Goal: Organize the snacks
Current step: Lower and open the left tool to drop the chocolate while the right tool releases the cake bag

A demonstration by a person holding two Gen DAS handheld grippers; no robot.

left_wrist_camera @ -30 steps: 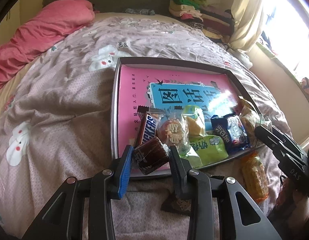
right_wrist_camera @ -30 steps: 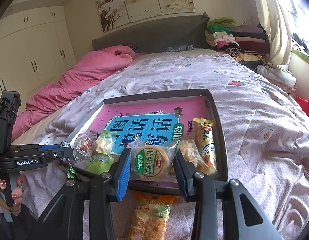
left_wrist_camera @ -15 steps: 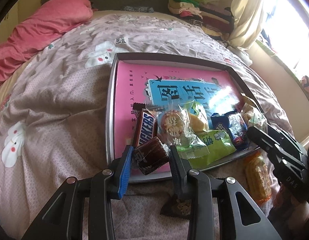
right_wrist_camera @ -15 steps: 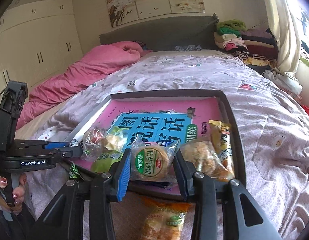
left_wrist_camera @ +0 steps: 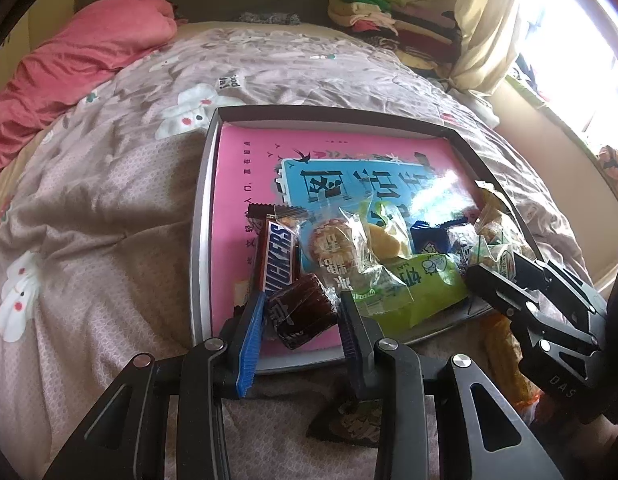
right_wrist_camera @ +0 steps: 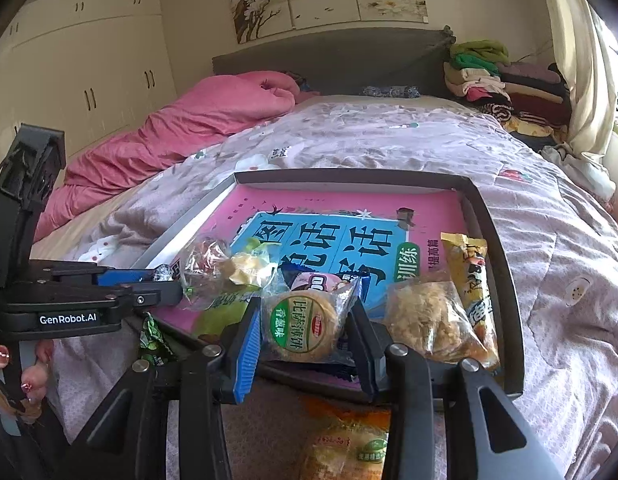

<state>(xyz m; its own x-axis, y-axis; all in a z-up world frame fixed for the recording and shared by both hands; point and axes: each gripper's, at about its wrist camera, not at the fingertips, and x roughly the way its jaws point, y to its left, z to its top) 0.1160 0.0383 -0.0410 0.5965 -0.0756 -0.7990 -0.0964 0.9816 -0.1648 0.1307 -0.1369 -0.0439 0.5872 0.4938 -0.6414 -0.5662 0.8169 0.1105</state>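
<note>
On the left side I have the left gripper [left_wrist_camera: 303,320], and its jaws pinch a dark brown wrapped candy [left_wrist_camera: 301,314]. This hand is almost at the same place as a second ago: the candy hangs over the near edge of the tray [left_wrist_camera: 201,216], just in front of the Snickers bar [left_wrist_camera: 279,258]. The candy is not put down yet, so I judge that this hand waits.

In the middle, the tray lies on the bed cover [left_wrist_camera: 109,200] and a pink book [left_wrist_camera: 245,168] lines its bottom. The snacks are collected at the near side of it: the Snickers bar, a round cracker in clear wrap [left_wrist_camera: 335,248], a green packet [left_wrist_camera: 419,288] and a dark blue packet [left_wrist_camera: 433,238].

On the right, the right gripper [right_wrist_camera: 305,330] squeezes a round biscuit pack with green label [right_wrist_camera: 305,328]. This one has changed: compared with a second ago it has come forward and a little down, and now the pack is over the near rim of the tray, above the dark blue packet, beside a bag of golden crisps [right_wrist_camera: 429,320] and a yellow stick packet [right_wrist_camera: 471,276]. I think the placing is close for this hand.

Outside the tray, an orange packet [right_wrist_camera: 345,444] and a dark packet [left_wrist_camera: 349,420] lie on the cover, so the task is not finished.
</note>
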